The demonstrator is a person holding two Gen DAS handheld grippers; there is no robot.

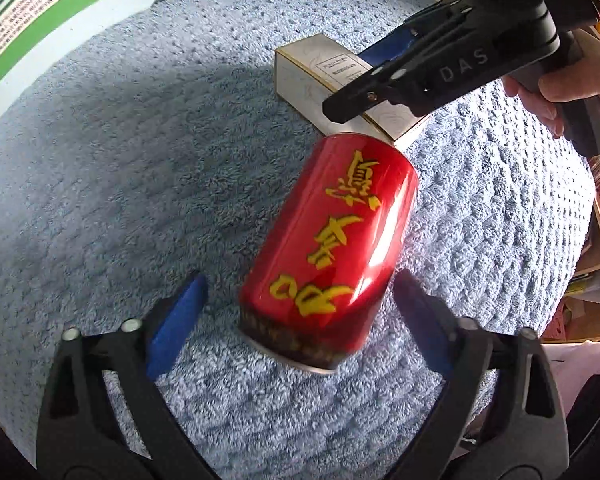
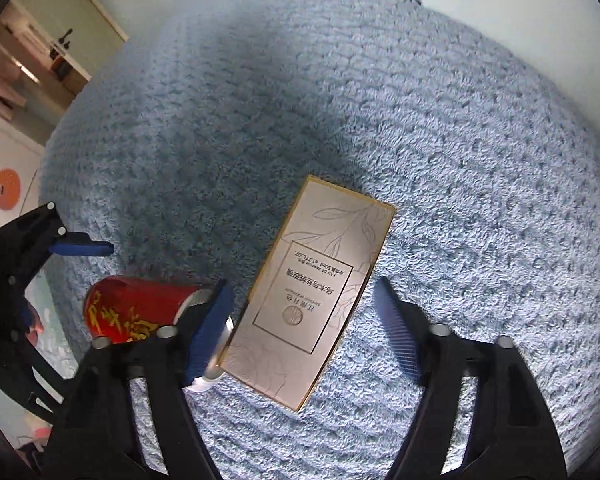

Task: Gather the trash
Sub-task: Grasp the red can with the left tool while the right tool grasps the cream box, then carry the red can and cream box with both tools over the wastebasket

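Between left gripper point(image 1: 300, 300) fingers: red can point(image 1: 332, 240) lying on blue towel point(image 1: 140, 160), fingers wide, nothing held | between right gripper point(image 2: 300, 320) fingers: perfume box point(image 2: 312, 292), flat, fingers wide, ungripped

Can point(image 1: 328, 248) and box point(image 2: 308, 292) on towel point(image 2: 460, 140), touching, can left of box

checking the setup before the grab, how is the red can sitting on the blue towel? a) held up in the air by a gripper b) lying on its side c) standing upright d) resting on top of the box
b: the red can lies on its side on the blue towel, between the open fingers of the left gripper, beside the box rather than on it.
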